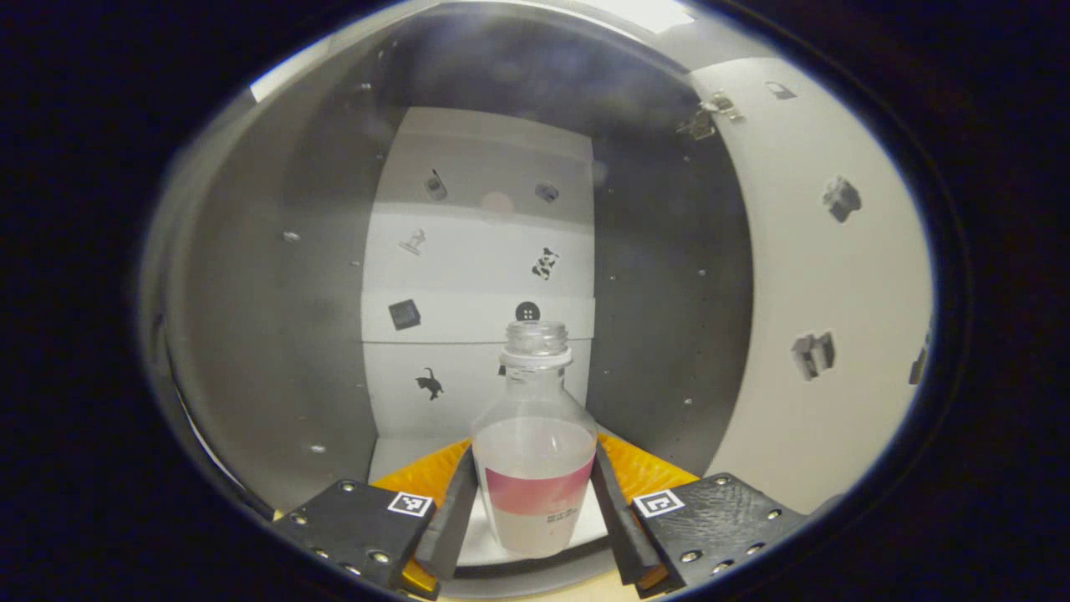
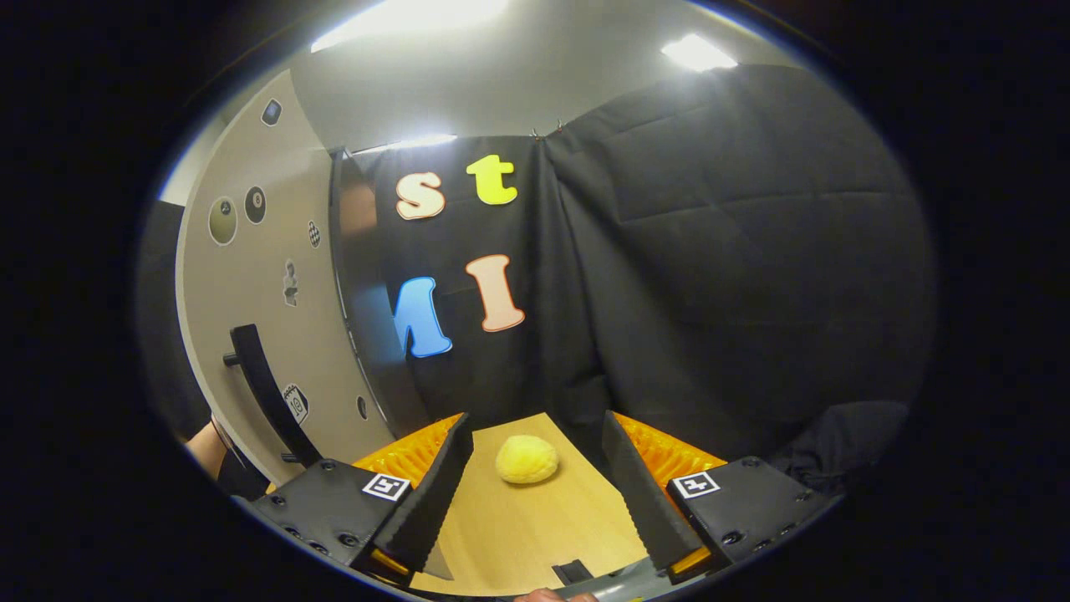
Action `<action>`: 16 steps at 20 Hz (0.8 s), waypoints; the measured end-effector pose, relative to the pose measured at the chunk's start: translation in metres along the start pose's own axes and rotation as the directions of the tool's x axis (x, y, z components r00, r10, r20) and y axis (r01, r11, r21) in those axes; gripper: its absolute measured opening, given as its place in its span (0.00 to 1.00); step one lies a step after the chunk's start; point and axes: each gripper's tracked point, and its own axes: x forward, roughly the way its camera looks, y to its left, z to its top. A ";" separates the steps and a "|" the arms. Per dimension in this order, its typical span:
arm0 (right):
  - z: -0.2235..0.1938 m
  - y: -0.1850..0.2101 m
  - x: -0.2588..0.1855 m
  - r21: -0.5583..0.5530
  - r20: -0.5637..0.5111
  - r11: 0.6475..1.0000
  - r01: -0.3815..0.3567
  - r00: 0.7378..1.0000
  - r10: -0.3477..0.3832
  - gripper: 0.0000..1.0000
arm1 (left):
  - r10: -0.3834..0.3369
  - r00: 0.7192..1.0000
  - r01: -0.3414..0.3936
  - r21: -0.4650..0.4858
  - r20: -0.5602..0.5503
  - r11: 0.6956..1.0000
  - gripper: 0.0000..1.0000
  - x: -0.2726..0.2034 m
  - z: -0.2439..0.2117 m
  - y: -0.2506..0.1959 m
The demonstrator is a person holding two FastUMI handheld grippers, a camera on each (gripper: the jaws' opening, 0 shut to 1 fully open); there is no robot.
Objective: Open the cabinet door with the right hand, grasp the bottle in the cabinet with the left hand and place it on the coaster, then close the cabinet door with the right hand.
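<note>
Inside the cabinet (image 1: 276, 334), seen in the left gripper view, a clear bottle (image 1: 535, 443) is found standing upright on the pale floor, its long axis vertical and its open, capless neck at the top. From left to right across the bottom of that view, the left finger (image 1: 451, 514) is laid along the bottle's left side, the bottle is set squarely between, and the right finger is laid along its right side. The left gripper (image 1: 535, 518) is thus placed around the lower, labelled part of the body, and both fingers appear to be pressed against it, though firm contact on each side cannot be fully confirmed. Liquid is seen up to about the shoulder. Farther right, the inner face of the open cabinet door (image 1: 827, 293) is shown with its hinge near the top.

In the right gripper view, the outer face of that door is seen at the left with its dark handle (image 2: 263, 393), well apart from the right gripper (image 2: 535, 493). This gripper is held spread over the wooden table (image 2: 518, 527) with nothing between its fingers; a yellow ball (image 2: 527, 459) lies just ahead.

The bottle is judged ready to be drawn straight back toward the left hand, kept upright since no cap is fitted.
</note>
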 end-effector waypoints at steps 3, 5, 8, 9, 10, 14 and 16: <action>-0.005 0.005 0.021 0.007 -0.023 0.996 -0.086 0.996 0.086 0.98 | 0.086 0.996 -0.086 -0.004 0.009 0.996 0.72 -0.079 -0.010 0.017; -0.008 0.009 0.035 0.016 -0.033 0.990 -0.137 0.990 0.138 0.98 | 0.173 0.985 -0.173 0.015 -0.001 0.985 0.71 -0.128 -0.032 0.035; -0.009 0.014 0.051 0.018 -0.031 0.980 -0.200 0.979 0.200 0.98 | 0.313 0.949 -0.310 0.058 -0.033 0.949 0.72 -0.199 -0.085 0.056; -0.011 0.016 0.055 0.015 -0.036 0.975 -0.222 0.974 0.222 0.98 | 0.355 0.934 -0.352 0.055 -0.041 0.934 0.72 -0.220 -0.105 0.059; -0.012 0.018 0.058 0.013 -0.041 0.971 -0.240 0.970 0.240 0.98 | 0.391 0.919 -0.389 0.043 -0.045 0.920 0.72 -0.239 -0.125 0.061; -0.017 0.024 0.066 -0.013 -0.040 0.961 -0.275 0.961 0.274 0.98 | 0.490 0.869 -0.491 0.004 -0.072 0.871 0.73 -0.292 -0.215 0.056; -0.019 0.027 0.068 -0.017 -0.031 0.960 -0.280 0.960 0.280 0.98 | 0.504 0.860 -0.507 -0.028 -0.081 0.861 0.72 -0.294 -0.252 0.047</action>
